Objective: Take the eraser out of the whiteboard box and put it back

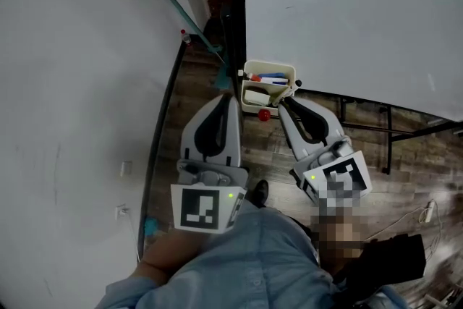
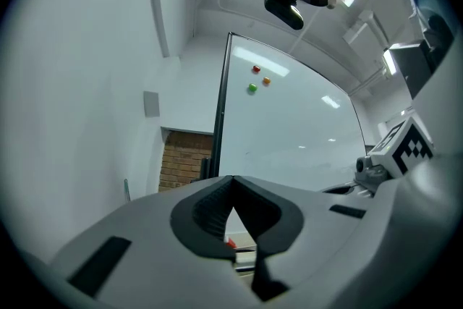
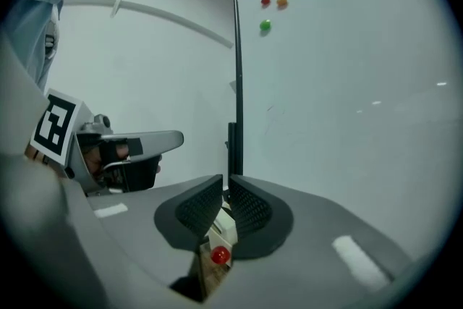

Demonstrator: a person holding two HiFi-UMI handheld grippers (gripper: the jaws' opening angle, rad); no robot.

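The right tool has its jaws nearly together, with a narrow slit between them and nothing gripped. Its tips sit just beside the lower right corner of the box, at frame centre in the head view. The left tool is closed and empty, just left of the box. The eraser appears to be the pale block in the box's lower compartment, up and left of the right tips. Its long axis cannot be confirmed. The right tool is judged better aligned, but its jaws must widen first.
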